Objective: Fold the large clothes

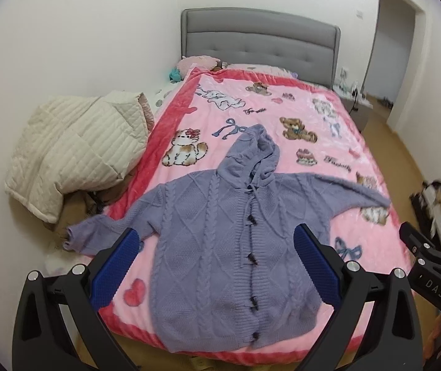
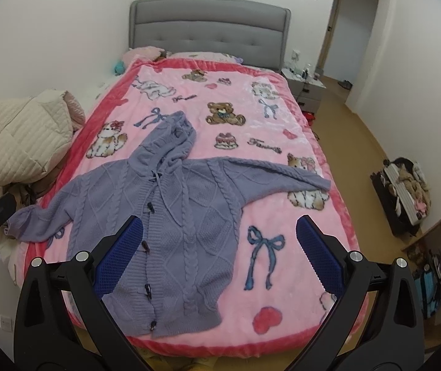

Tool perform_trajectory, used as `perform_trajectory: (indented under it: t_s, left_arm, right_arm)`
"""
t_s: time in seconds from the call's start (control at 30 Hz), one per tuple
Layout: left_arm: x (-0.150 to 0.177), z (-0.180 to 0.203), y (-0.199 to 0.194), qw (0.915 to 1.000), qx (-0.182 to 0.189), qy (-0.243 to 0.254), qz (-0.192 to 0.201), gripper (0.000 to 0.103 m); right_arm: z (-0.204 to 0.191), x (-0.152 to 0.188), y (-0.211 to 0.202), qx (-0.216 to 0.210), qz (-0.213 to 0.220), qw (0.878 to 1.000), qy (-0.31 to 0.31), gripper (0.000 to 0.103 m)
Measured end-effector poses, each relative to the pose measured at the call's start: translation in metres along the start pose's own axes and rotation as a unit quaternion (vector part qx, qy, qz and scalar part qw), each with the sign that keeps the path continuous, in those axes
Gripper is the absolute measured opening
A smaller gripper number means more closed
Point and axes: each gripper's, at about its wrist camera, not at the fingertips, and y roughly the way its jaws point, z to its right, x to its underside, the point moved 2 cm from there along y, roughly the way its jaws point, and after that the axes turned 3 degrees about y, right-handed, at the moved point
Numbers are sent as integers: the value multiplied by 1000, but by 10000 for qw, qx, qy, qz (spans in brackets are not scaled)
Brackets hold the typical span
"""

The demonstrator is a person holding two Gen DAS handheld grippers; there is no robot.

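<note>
A purple cable-knit hooded cardigan (image 1: 214,232) lies flat and face up on the pink cartoon blanket (image 1: 282,117), sleeves spread to both sides, hood pointing to the headboard; it also shows in the right wrist view (image 2: 171,216). My left gripper (image 1: 215,241) is open and empty, held above the cardigan's lower body. My right gripper (image 2: 220,232) is open and empty above the cardigan's right side and the blanket (image 2: 282,216). The right gripper's black body shows at the right edge of the left wrist view (image 1: 430,256).
A cream quilted duvet (image 1: 75,151) is piled at the bed's left side against the wall. A grey headboard (image 1: 260,37) stands at the far end. A nightstand (image 2: 305,88) and a doorway lie at the right. A bag of items (image 2: 405,191) sits on the floor at the right.
</note>
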Motion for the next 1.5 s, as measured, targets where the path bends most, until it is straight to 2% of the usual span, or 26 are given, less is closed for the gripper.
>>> perform_trajectory:
  t_s: [0.07,0.2,0.3,0.4,0.53,0.63,0.77,0.9,1.07,1.17,1.27,1.4,1.5]
  left_arm:
    - [-2,-9,8,9997,64,-256,-16,98]
    - [15,-32,21,9973,-276,-663,-132,98]
    - [30,-50,32,9954,-367,-876,-139,98]
    - [47,-75,46,9911,-620,-1166,-181,98]
    - [67,-110,67,9869,-969,-1279,-147,98]
    - [78,-144,87,9868,-925,-1331,-9,98]
    - [103,-210,132,9818,-858,-1695,44,98]
    - [124,-261,174,9844,-777,-1569,141,98]
    - [155,-319,237,9895,-826,-1115,401,98]
    - [170,-348,278,9913,-908,-925,219,98]
    - [185,-375,309,9900,-928,-1055,87,98]
    - [196,-392,330,9870,-1170,-1094,105,98]
    - [192,-399,345,9858,-1349,-961,268,98]
  right_arm:
    - [-2,-2,1,-228,97,9997,-56,95]
    - [-11,-1,6,-861,342,9954,-247,95]
    - [-23,0,18,-1142,326,9915,-526,95]
    - [-39,0,30,-1495,405,9853,-726,95]
    - [-65,-3,48,-1631,362,9819,-894,95]
    - [-92,-1,64,-1698,124,9810,-927,95]
    - [-129,4,81,-1741,39,9806,-897,95]
    - [-180,7,94,-1853,35,9797,-763,95]
    - [-233,13,109,-2090,-18,9745,-814,95]
    - [-262,17,123,-2117,-132,9722,-992,95]
    - [-285,24,142,-2014,-414,9712,-1203,95]
    - [-300,30,155,-1955,-541,9706,-1299,95]
    - [-310,35,165,-1903,-686,9690,-1420,95]
